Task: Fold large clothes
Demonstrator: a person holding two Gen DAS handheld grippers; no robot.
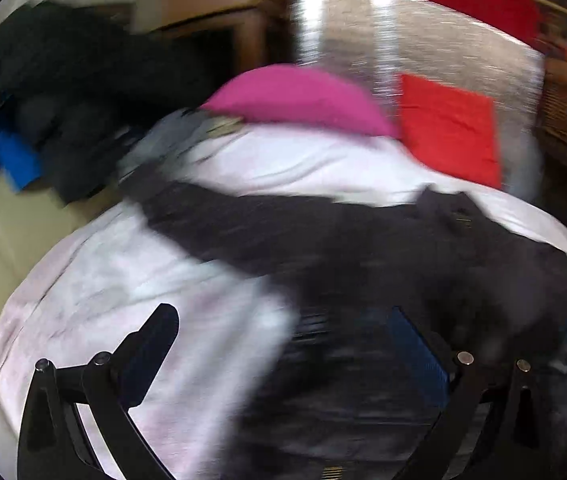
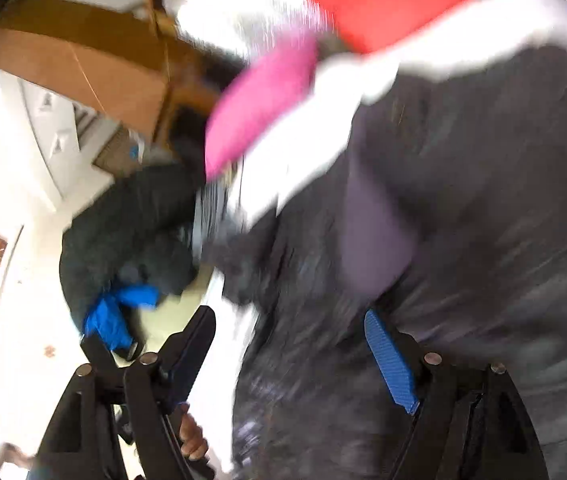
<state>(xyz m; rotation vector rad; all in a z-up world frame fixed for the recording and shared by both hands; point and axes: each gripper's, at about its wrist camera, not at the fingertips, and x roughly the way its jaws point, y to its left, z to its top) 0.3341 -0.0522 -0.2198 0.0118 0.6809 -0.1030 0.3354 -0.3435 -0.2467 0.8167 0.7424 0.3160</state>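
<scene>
White-sheeted bed [image 1: 115, 280] filling mid-frame, dark grey garment [image 1: 363, 248] sprawled lower right. Left claw [image 1: 279, 332] and right claw [image 2: 291, 332] spread wide, gripping nothing; motion-blurred.

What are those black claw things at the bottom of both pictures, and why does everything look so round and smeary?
Those claws are grabbers that a person holds, one in each hand. A small camera sits on each one, so one picture looks along the left gripper and the other along the right gripper. The lens bends everything round, and quick movement smears it. Both grabbers are open and hold nothing. Under them a dark garment lies on a white sheet. Farther back are a pink cloth, a folded red cloth and a dark pile of clothes.
</scene>
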